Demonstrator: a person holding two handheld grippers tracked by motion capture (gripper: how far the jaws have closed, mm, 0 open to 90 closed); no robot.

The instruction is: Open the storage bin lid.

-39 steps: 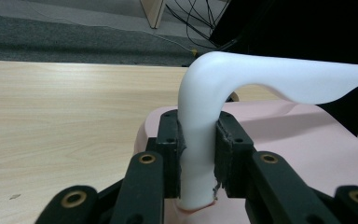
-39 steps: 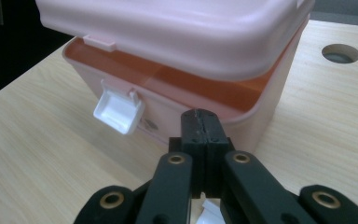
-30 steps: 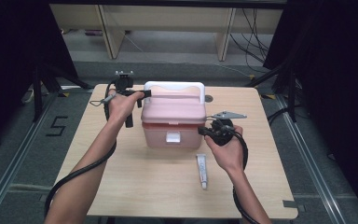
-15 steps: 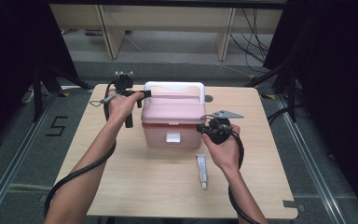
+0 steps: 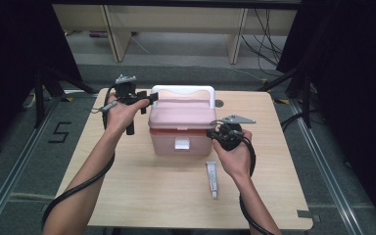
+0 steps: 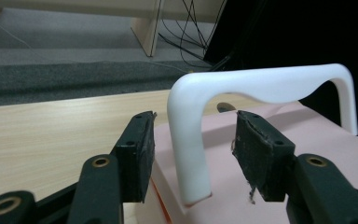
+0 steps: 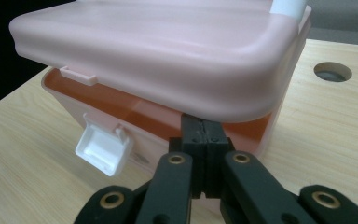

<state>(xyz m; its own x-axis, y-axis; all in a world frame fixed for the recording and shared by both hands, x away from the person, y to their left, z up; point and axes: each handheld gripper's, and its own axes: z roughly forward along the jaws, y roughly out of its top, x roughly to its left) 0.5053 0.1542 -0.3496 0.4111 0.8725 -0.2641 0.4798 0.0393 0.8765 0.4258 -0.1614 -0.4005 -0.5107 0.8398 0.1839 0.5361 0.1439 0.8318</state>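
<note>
The pink box [image 5: 181, 128] sat mid-tabletop [image 5: 127, 196], its lid [image 7: 168, 56] lifted slightly. The right tool [image 7: 204, 135], jaws pressed together, was wedged under the lid's front right corner. The left tool [image 6: 193, 149], jaws apart, straddled the white handle's [image 6: 261, 86] left post, forearm reaching in from the box's left.

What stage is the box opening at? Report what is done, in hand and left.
Done: the white latch hangs released, and the pink lid is lifted just off the box at the front. In hand: the right gripper, fingers together, is wedged under the lid's front corner; the left gripper sits open around the white handle post without touching it. Left: swinging the lid fully open.
</note>
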